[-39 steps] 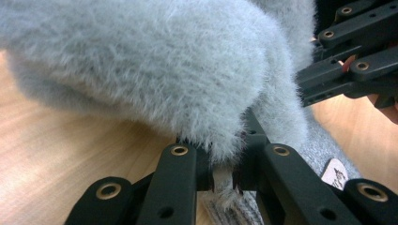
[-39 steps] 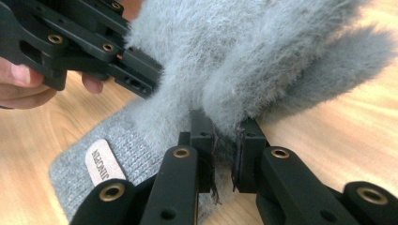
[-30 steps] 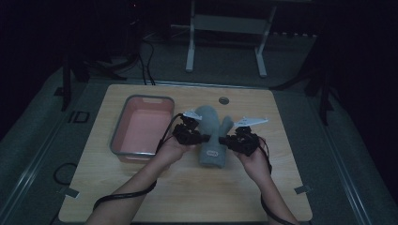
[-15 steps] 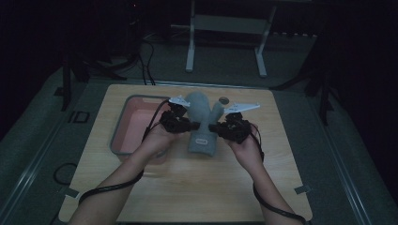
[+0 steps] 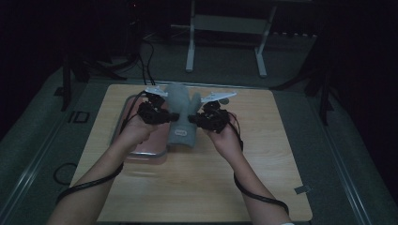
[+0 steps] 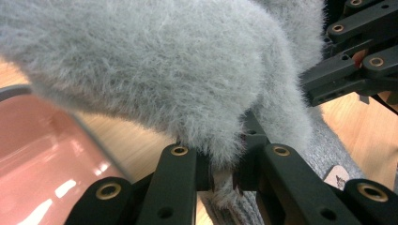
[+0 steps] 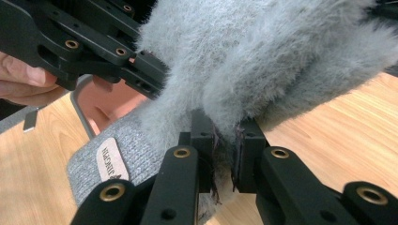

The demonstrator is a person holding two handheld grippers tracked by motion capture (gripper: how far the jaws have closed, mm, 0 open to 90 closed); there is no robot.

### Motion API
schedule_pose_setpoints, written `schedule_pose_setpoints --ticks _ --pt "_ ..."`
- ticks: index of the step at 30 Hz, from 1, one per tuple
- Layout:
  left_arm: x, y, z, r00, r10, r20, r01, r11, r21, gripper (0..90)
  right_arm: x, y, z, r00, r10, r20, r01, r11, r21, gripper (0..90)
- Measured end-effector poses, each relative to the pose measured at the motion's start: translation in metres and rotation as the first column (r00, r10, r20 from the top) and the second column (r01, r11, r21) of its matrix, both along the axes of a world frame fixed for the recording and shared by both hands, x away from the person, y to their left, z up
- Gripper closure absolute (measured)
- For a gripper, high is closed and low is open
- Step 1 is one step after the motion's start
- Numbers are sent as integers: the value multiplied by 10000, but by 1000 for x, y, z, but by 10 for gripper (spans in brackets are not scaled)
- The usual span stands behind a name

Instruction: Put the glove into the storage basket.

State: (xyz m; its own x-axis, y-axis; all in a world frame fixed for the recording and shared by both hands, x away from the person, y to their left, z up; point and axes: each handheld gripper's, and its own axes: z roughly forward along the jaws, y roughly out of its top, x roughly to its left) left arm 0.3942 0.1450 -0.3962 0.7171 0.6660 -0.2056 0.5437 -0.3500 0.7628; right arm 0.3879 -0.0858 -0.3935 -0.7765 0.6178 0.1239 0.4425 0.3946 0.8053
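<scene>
Overhead, I see my left gripper (image 5: 165, 116) and right gripper (image 5: 196, 119) lifting a grey mitten (image 5: 184, 112) between them above the wooden table (image 5: 263, 154), its cuff hanging just beside the pink tray (image 5: 123, 117). Closer in, the left gripper view shows what the high view cannot: the jaws pinched tight on fuzzy fleece, glossy tray below. From the right gripper view, those jaws are likewise clamped on fleece, and the knit cuff carries a small label (image 7: 111, 166).
</scene>
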Motion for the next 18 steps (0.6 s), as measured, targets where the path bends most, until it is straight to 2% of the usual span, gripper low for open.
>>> schedule_pose_setpoints --ticks 6,11,18 --pt "0 32 7 9989 476 51 -478 9983 320 814 8 37 5 9994 343 -16 -343 9994 26 818" --pt "0 56 10 9958 913 -85 -907 9942 584 814 14 64 5 9983 584 -64 -584 9983 41 818" --pt "5 81 -1 9885 1470 -367 -1432 9856 901 814 24 101 -5 9961 844 -248 -849 9962 -178 818"
